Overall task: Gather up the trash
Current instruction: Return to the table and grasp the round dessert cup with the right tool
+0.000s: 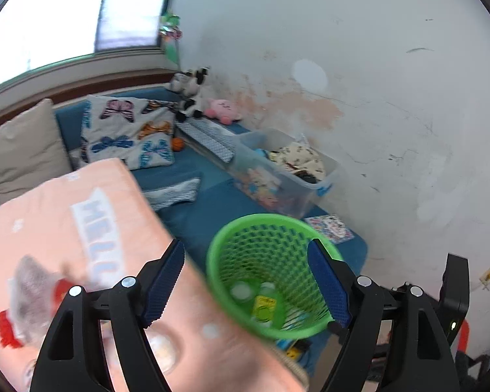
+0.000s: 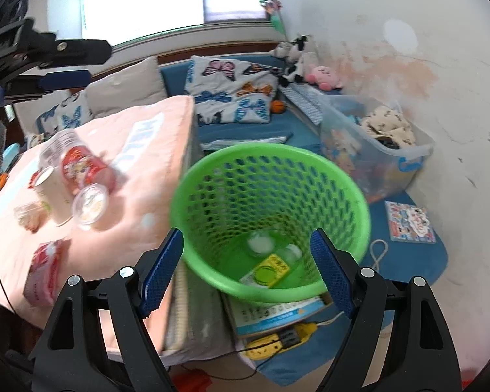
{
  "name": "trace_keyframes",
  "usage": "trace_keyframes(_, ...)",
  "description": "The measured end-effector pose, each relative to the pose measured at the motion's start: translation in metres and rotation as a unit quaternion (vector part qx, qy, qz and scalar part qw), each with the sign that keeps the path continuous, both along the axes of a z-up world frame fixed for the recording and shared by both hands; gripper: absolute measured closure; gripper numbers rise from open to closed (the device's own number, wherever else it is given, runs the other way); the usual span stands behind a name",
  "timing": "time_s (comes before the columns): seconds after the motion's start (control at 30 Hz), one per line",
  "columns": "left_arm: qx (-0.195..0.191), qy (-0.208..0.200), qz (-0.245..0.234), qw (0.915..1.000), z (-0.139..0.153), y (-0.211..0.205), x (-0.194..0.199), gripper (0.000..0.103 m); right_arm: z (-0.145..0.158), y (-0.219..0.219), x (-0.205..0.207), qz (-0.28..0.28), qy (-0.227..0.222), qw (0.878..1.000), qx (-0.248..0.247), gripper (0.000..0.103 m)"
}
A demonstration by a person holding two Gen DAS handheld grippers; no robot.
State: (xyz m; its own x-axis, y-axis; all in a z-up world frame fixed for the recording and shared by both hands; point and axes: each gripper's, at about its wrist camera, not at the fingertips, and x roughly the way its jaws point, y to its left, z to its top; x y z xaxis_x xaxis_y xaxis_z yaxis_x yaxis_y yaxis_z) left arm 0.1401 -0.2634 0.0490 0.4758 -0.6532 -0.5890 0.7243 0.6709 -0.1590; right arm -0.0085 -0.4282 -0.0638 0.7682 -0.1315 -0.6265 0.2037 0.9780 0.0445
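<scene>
We hold both grippers tilted down over the green basket (image 2: 271,215), jaws wide and empty: left gripper (image 1: 245,285), right gripper (image 2: 246,269). Cups (image 2: 81,179) and wrappers (image 2: 44,272) lie on the pink cover (image 2: 140,170) beside it.

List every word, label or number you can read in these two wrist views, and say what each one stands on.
"HELLO": pale letters on the peach cover; its last letters are blurred.
Yellow label on the bottle in the green basket: print too blurred to read.
Red cup on the cover: print blurred, unreadable.
Picture book on the blue mat: too small.
Blue-and-white sheet under the basket: too small.
</scene>
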Motion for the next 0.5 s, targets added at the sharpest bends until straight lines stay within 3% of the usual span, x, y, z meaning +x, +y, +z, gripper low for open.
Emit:
trace_keyframes(0.17,0.01,-0.016,0.04,0.999,0.003,0.05,-0.001,0.027,0.004,0.026,0.006,0.033,-0.003,0.999,-0.004,0.023)
trace_keyframes(0.5,0.008,-0.004,0.112,0.9937,-0.006,0.134,0.001,0.026,0.009,0.072,0.033,0.096,-0.002,0.995,-0.003,0.023)
